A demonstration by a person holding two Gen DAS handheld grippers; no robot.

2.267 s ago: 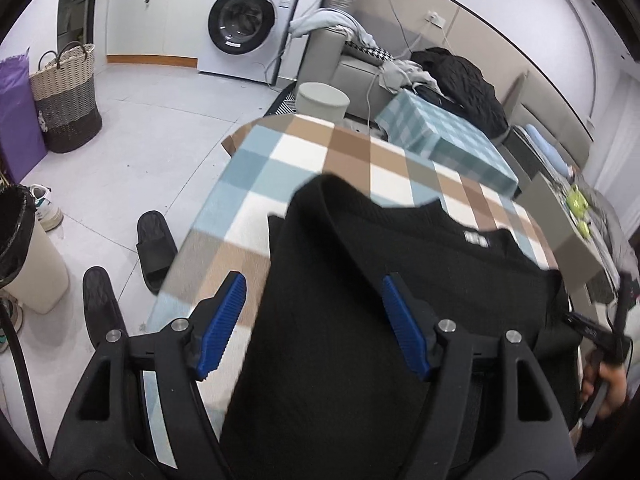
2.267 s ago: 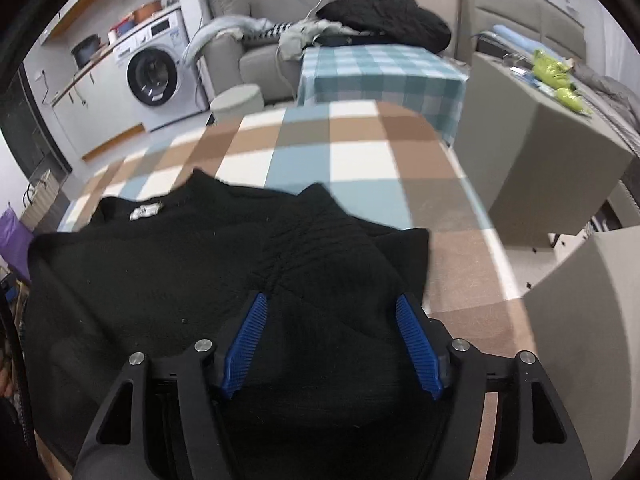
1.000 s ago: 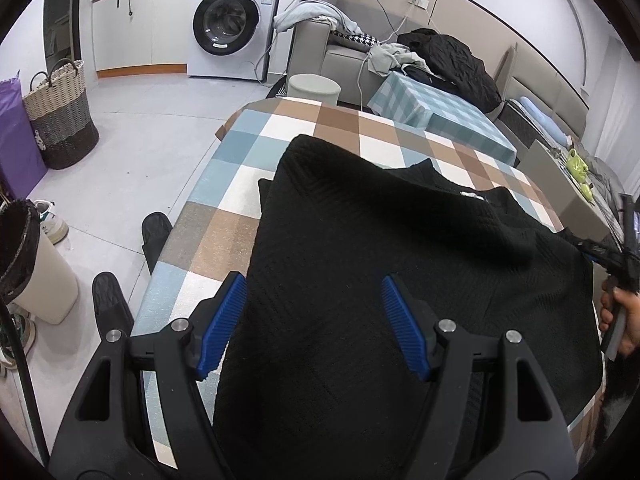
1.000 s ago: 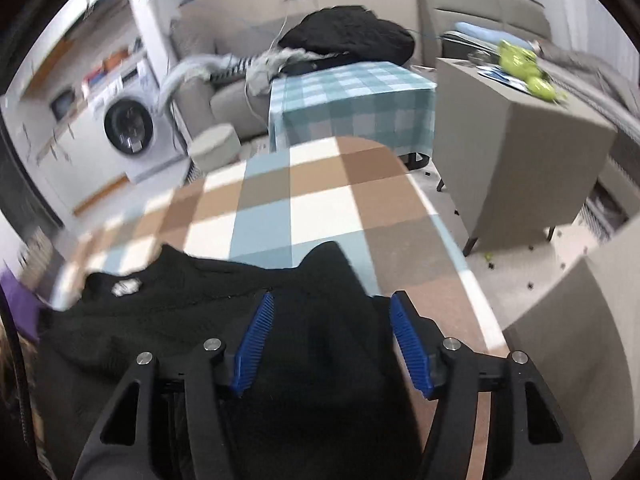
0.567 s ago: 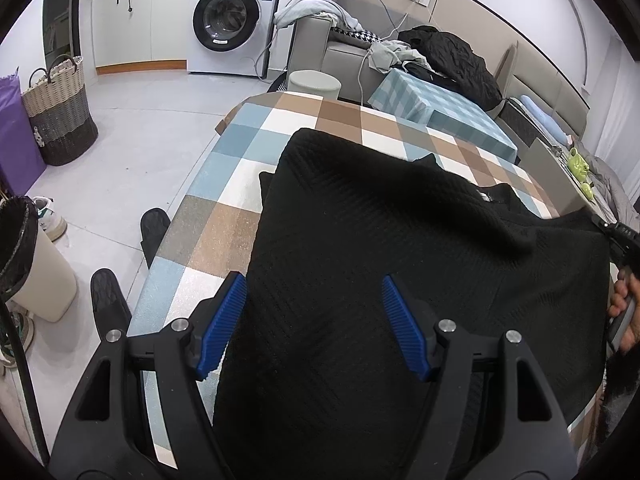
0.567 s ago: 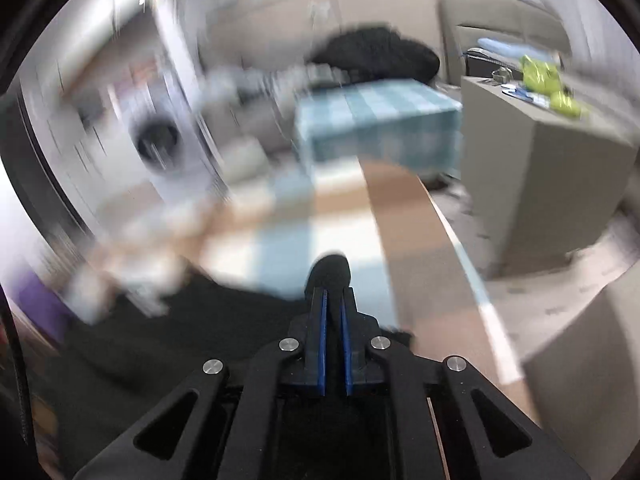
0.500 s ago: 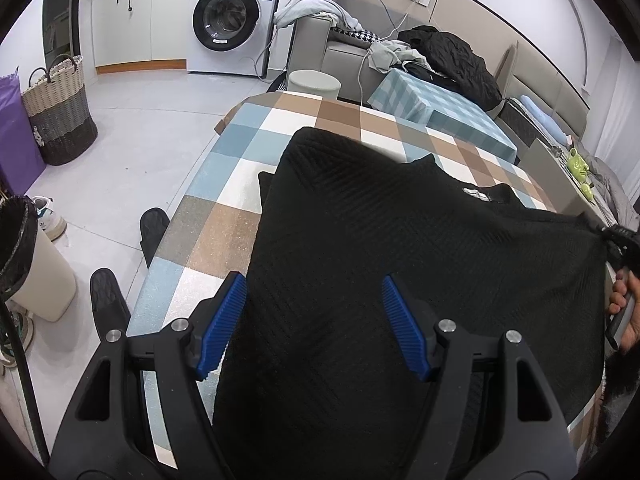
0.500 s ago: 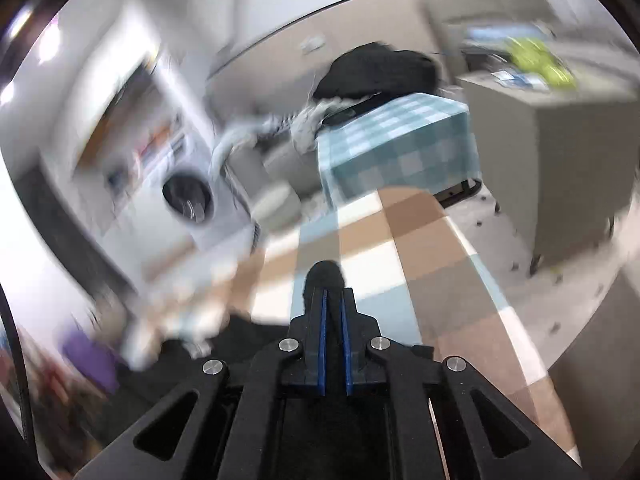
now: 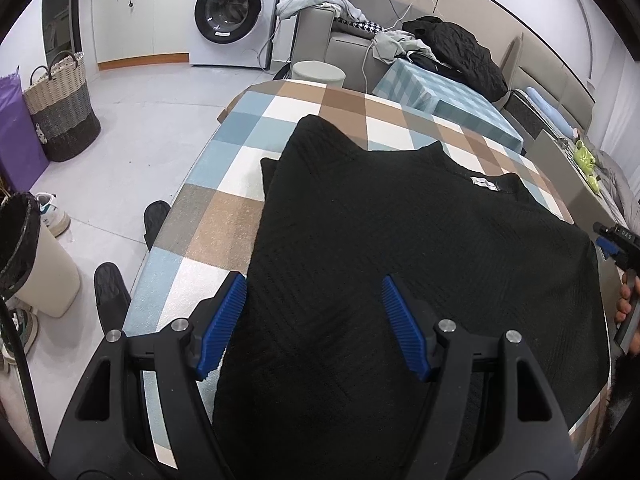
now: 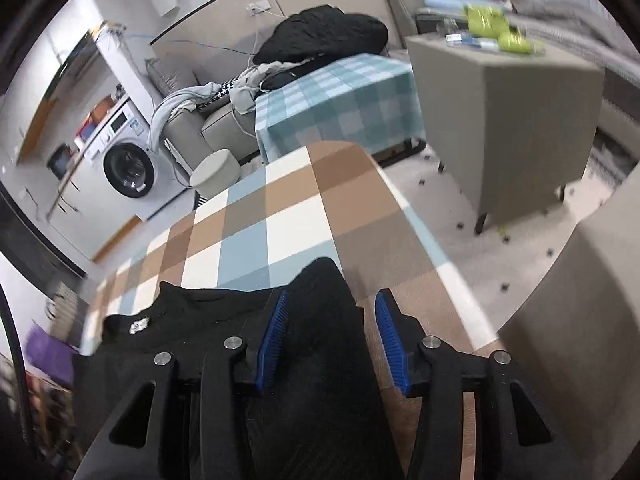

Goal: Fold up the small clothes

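Your left gripper [image 9: 312, 328] sits low over the near edge of the checked table [image 9: 224, 224], pointing forward and slightly down across it. Jaws spread wide, blue pads [image 9: 222, 326] well apart, nothing pinched between them. The black knit top [image 9: 400, 248] lies spread on the tablecloth beneath and ahead of that gripper, white neck label [image 9: 486, 184] toward the far right, one corner of fabric reaching toward the table's far end.

Your right gripper [image 10: 332, 340] also points forward along the table, tilted a little so the room leans. Jaws parted, blue pads [image 10: 272, 340] apart; a raised fold of the top [image 10: 320, 320] stands between them, against the left pad and clear of the right. No clamp on the cloth. From the left wrist view, your right hand [image 9: 624, 304] shows at the frame's right edge, fingers wrapped on the handle, level with the top's right side.

Washing machine [image 9: 232, 12] and woven basket [image 9: 60, 104] stand on the floor beyond.
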